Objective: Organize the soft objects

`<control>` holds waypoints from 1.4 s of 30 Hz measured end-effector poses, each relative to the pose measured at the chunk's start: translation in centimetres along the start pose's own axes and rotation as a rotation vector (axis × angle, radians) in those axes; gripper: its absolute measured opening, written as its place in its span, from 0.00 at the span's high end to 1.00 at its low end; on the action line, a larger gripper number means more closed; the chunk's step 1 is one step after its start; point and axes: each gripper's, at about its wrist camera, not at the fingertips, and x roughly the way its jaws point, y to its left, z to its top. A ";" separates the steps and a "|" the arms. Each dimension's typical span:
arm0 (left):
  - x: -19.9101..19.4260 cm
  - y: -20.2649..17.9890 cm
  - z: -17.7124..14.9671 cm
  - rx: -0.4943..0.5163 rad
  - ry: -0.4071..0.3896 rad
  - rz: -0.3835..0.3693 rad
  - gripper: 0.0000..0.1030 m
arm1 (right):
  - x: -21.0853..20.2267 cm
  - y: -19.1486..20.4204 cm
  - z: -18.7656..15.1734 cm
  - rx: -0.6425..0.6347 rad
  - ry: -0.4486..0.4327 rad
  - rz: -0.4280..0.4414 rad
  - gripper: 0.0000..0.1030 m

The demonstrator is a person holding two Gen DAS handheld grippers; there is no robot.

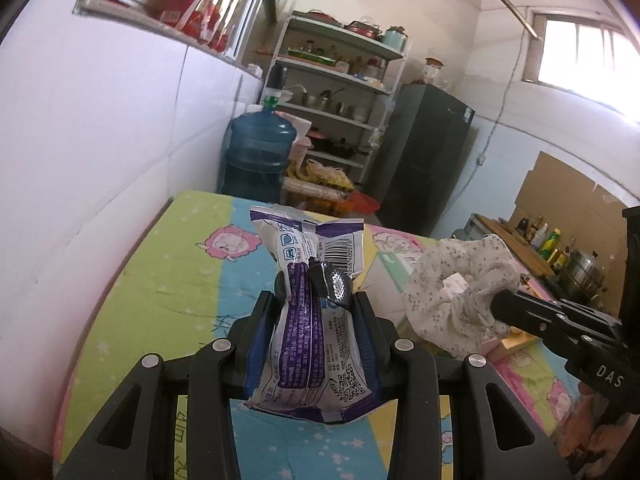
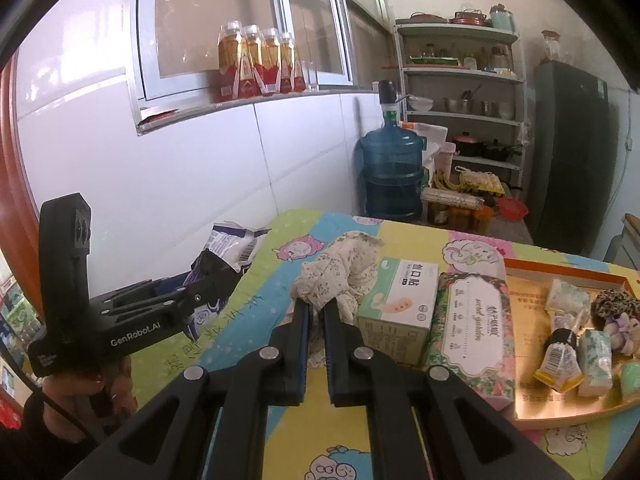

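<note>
Above the patterned cloth [image 1: 168, 280], left gripper [image 1: 316, 292] clamps a purple-white packet [image 1: 312, 320]

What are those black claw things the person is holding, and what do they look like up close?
They are two handheld grippers. Each, the left gripper and the right gripper, is matte black, with angular linked arms, silver round pivot pins and blue pads lining the two flat fingers. White lettering marks the bodies: "GenRobot.AI" on the left, "DAS" on the right. A black upright block rises from each body, and a dark cable trails below the left one.

water jug [image 2: 392, 172] | shelf rack [image 2: 460, 92] | fridge [image 2: 568, 152] | sill bottles [image 2: 260, 60]
</note>
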 end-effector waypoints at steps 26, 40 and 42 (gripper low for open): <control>-0.1 -8.9 0.5 0.122 -0.007 -0.089 0.61 | -7.4 -5.1 -1.0 0.068 -0.107 -0.084 0.93; 2.8 -15.4 0.4 0.183 0.024 -0.160 0.61 | -10.7 -10.7 -2.1 0.139 -0.143 -0.153 0.93; 3.3 -16.4 0.4 0.190 0.028 -0.169 0.61 | -11.1 -11.6 -2.2 0.150 -0.147 -0.163 0.93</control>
